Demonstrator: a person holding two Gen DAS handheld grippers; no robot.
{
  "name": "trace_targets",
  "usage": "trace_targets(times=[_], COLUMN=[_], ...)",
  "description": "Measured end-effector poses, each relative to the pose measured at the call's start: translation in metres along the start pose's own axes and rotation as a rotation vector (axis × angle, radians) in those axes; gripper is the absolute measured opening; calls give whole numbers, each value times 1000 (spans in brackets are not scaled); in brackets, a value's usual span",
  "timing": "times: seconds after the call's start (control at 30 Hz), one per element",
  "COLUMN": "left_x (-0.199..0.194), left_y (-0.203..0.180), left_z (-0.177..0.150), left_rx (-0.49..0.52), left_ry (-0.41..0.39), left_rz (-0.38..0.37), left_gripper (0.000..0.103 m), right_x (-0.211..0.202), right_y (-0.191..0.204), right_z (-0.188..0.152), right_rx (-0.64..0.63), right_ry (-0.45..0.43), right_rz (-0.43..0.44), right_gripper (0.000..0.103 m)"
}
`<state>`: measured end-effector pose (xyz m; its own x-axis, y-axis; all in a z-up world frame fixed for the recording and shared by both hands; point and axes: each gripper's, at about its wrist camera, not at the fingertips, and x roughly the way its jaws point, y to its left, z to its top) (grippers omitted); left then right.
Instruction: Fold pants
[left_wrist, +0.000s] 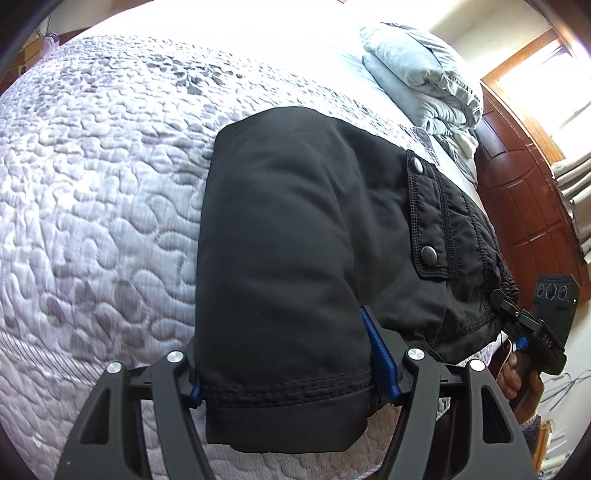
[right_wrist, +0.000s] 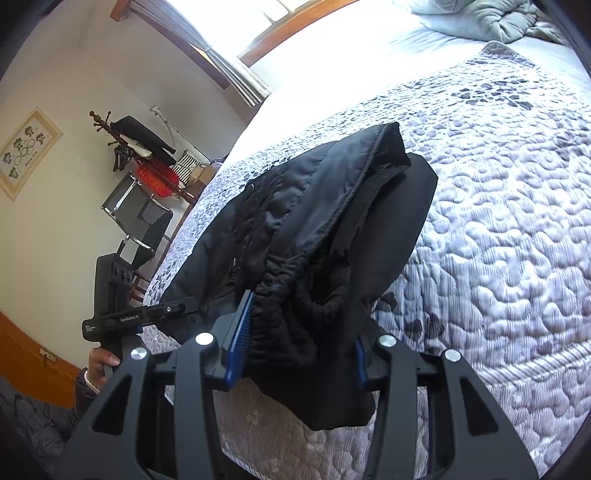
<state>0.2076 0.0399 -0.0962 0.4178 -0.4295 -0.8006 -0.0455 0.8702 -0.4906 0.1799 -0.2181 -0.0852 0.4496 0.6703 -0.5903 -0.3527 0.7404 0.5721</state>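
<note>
Black pants lie folded lengthwise on a quilted bed, with a snap pocket flap on top. My left gripper is shut on the stacked leg hems at the near edge, a blue pad on each side of the fabric. In the right wrist view the elastic waistband is bunched between the pads of my right gripper, which is shut on it and lifts that end of the pants slightly. Each gripper also shows in the other's view: the right gripper at the waistband, the left gripper at the hem.
A pale quilt covers the bed, with a heap of grey bedding at the far end. Dark wooden panelling stands beside the bed. A chair and a coat rack stand by the wall beyond the bed's edge.
</note>
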Motion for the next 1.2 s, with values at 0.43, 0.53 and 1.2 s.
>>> trace_targets(times=[0.43,0.53,1.2], left_x=[-2,-2,20], left_y=[13,14,42], left_z=[27,35,116], left_rx=[-6,0,-24], left_ry=[-45,-55,-129], left_rz=[19,24,49], left_gripper=[68,68,68], right_x=[28,35,104], right_y=[10,13,4], right_z=[32,40,117], right_rx=[-34,-44,-62], right_ry=[-6,-9,-1], right_rz=[17,20,54], right_gripper=[44,44,44])
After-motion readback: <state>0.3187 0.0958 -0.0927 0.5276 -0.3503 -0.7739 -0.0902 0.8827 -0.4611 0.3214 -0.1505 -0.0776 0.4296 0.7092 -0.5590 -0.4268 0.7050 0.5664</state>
